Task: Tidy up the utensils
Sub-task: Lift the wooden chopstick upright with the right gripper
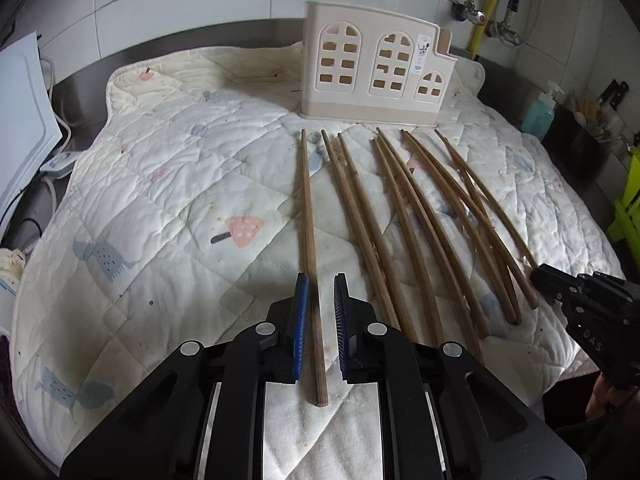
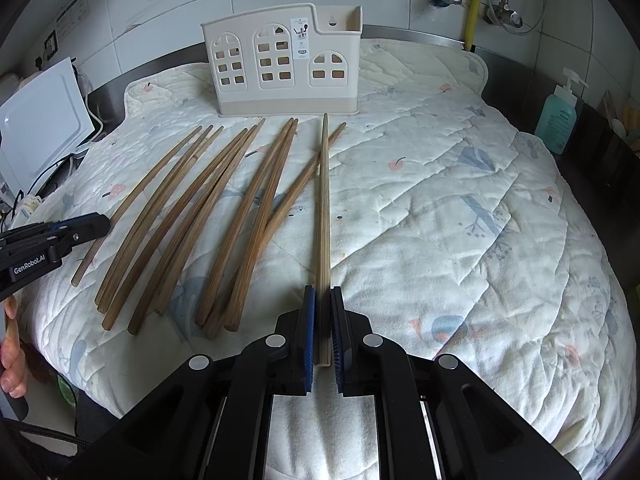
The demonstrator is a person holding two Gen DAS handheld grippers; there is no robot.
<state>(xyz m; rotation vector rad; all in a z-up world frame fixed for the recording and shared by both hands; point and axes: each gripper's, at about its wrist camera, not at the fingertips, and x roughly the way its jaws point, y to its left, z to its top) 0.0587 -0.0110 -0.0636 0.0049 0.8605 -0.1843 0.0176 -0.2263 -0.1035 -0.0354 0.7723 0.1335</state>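
- Left gripper (image 1: 320, 308): I see one chopstick (image 1: 309, 216) lying between its blue fingers (image 1: 301, 312). It rests against the left finger, with a clear gap to the right one. The fingers are nearly closed but not yet pinching it, and the chopstick lies flat on the quilt.
- Right gripper (image 2: 322, 320): my fingers (image 2: 308, 328) here are closed on a chopstick pair (image 2: 323, 208), two sticks side by side. The pair reaches forward from the fingers, and its tips point at the holder.
- Holder (image 2: 286, 60): a cream plastic utensil caddy with window-shaped cut-outs. It stands upright at the far side of the quilt, just beyond the chopstick tips. I cannot see anything inside it.
- Loose chopsticks (image 2: 180, 216): a fan of brown wooden sticks lying on the quilt between the two grippers. Several overlap or cross. Their thin ends point toward the holder.
- Quilt (image 2: 460, 220): a white padded cloth with small printed motifs, which covers the bench (image 2: 592, 184) and carries everything above.
- Soap bottle (image 2: 558, 116): a teal pump bottle at the right edge of the bench, off the quilt.
- A person's hand (image 2: 12, 356) shows at the left edge of the right wrist view, below the left gripper.
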